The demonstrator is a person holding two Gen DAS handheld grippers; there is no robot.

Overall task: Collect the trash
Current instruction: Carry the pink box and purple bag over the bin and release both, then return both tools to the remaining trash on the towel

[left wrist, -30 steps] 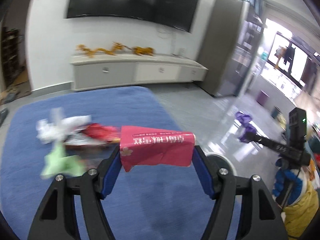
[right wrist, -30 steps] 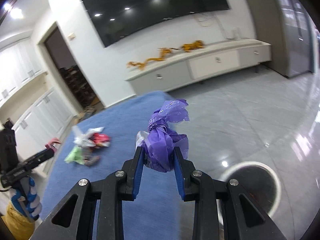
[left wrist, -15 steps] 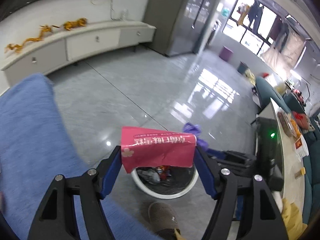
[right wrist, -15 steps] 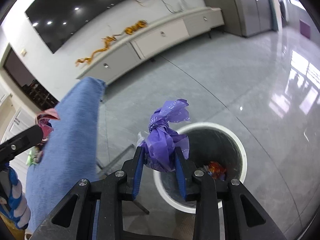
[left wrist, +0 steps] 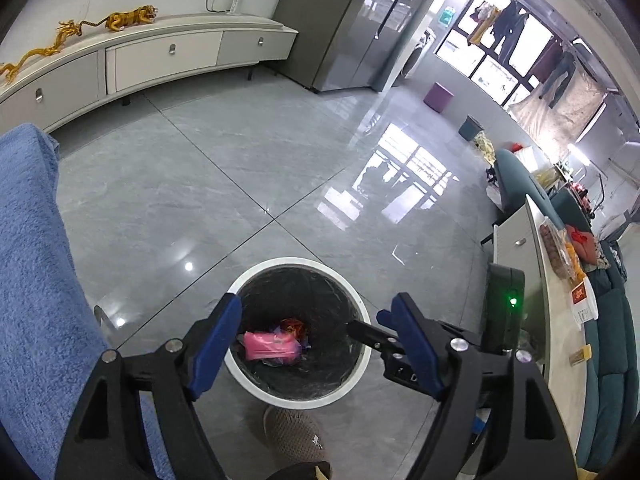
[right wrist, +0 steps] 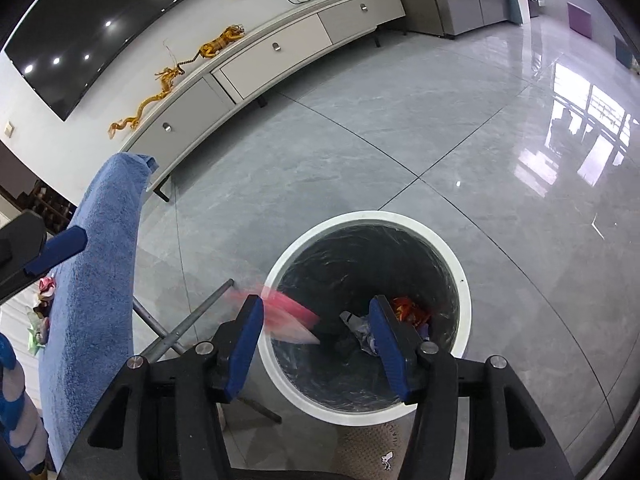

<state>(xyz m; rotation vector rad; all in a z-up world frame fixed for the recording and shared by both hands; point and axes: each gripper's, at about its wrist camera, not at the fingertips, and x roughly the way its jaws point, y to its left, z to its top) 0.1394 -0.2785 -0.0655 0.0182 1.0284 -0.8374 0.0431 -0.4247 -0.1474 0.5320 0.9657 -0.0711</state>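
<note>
Both grippers hang over a white-rimmed bin lined with a black bag. My left gripper is open, its jaws still opening, with nothing between the blue pads. Below it, the pink packet lies inside the bin. My right gripper is also open and still widening. In the right wrist view the pink packet is a falling blur at the bin's rim. A crumpled purple-grey bag lies at the bottom beside red-orange trash.
A table under a blue towel stands left of the bin, with some wrappers left on it. A person's grey slipper is at the bin's near side. Grey tiled floor spreads beyond, with a long white cabinet at the wall.
Both grippers swung from the blue table to above the bin and tilted down. The left let go of the pink packet, the right let go of the purple bag; both dropped in.
</note>
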